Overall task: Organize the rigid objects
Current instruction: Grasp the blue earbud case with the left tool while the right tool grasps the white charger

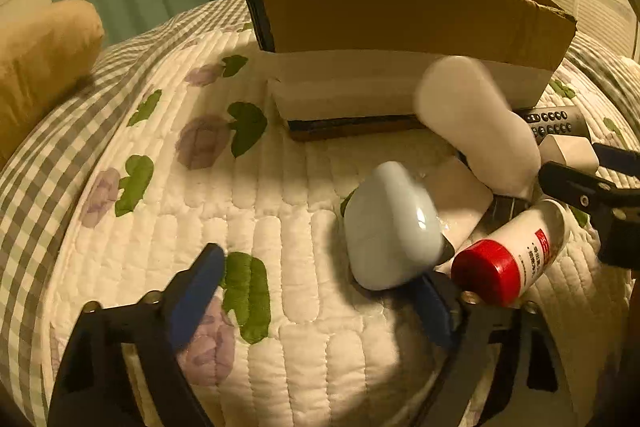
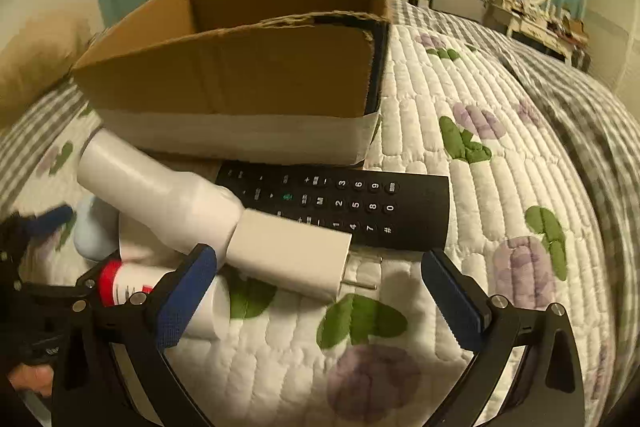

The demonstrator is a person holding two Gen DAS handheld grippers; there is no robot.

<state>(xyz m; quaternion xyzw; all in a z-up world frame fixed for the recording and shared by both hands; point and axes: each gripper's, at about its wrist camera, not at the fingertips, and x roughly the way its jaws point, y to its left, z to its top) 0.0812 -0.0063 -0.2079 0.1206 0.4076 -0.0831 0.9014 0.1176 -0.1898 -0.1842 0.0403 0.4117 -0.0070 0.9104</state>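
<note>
At lower left of the left wrist view, our left gripper (image 1: 316, 291) has its jaws apart over the quilt (image 1: 280, 187), gripping nothing. Right of centre lie a pale blue case (image 1: 390, 227) and a red-capped tube (image 1: 510, 259), with a white bottle (image 1: 476, 119) leaning above them. In the right wrist view, our right gripper (image 2: 320, 291) is also spread wide; the white charger (image 2: 288, 255) sits between its tips, beside the black remote (image 2: 340, 203). The cardboard box (image 2: 240, 75) fills the upper centre.
</note>
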